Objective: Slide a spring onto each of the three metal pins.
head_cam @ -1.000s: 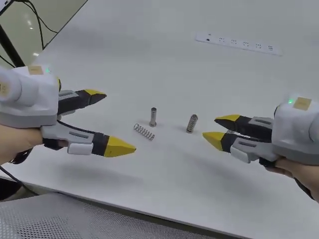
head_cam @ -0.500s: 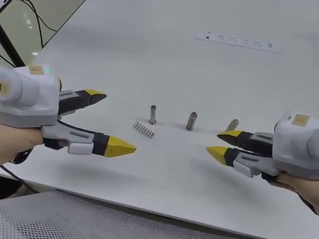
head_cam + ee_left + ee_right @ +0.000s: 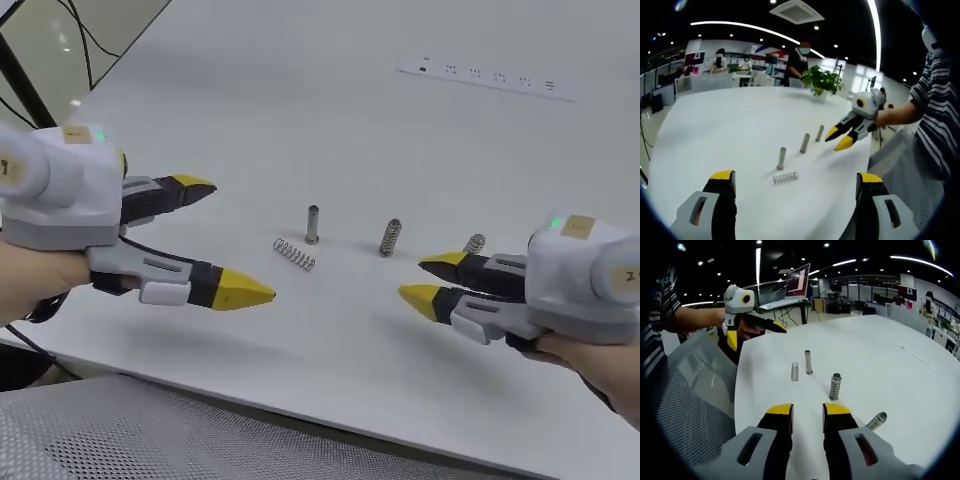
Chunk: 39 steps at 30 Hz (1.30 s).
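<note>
While empty left tongs (image 3: 235, 240) gape, empty right tongs (image 3: 415, 278) barely parted, a spring (image 3: 294, 254) lies beside the bare pin (image 3: 313, 224).

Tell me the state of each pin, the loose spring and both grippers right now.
Bare pin: upright, no spring on it.
Middle pin: upright, spring on it.
Third pin: spring on it.
Loose spring: lying on its side beside the bare pin.
Left gripper: open wide, empty.
Right gripper: slightly open, empty.
</note>
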Available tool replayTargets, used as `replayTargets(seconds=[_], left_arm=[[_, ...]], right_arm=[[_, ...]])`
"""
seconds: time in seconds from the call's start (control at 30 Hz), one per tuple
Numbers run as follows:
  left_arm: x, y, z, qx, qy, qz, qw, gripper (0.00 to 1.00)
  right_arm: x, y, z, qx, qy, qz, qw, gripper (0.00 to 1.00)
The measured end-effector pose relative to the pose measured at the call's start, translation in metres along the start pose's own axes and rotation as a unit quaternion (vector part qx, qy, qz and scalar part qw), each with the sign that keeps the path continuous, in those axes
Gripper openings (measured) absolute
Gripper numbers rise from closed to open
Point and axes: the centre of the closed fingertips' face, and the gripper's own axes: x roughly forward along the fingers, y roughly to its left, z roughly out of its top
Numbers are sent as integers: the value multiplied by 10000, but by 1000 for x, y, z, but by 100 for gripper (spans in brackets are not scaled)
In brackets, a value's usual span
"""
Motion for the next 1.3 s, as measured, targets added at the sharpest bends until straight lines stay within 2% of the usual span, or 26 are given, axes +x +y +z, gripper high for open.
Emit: replayTargets(seconds=[0.33, 0.63, 0.93, 1.07, 1.3], left_arm=[[0, -1, -2, -17, 20, 4, 10000, 97], [-3, 0, -2, 0, 7, 9, 10000, 97], [-1, -3, -2, 37, 30, -58, 10000, 97], [1, -3, -4, 42, 68, -71, 9999, 97], [4, -5, -2, 36, 45, -102, 9999, 97]], right_arm=[[35, 22, 29, -254, -111, 337, 9991, 20], [56, 28, 45, -409, -145, 420, 9982, 19], [77, 32, 40, -558, 60, 419, 9975, 18], [86, 34, 33, -748, 251, 387, 9961, 17], [99, 31, 28, -751, 393, 358, 9958, 17]])
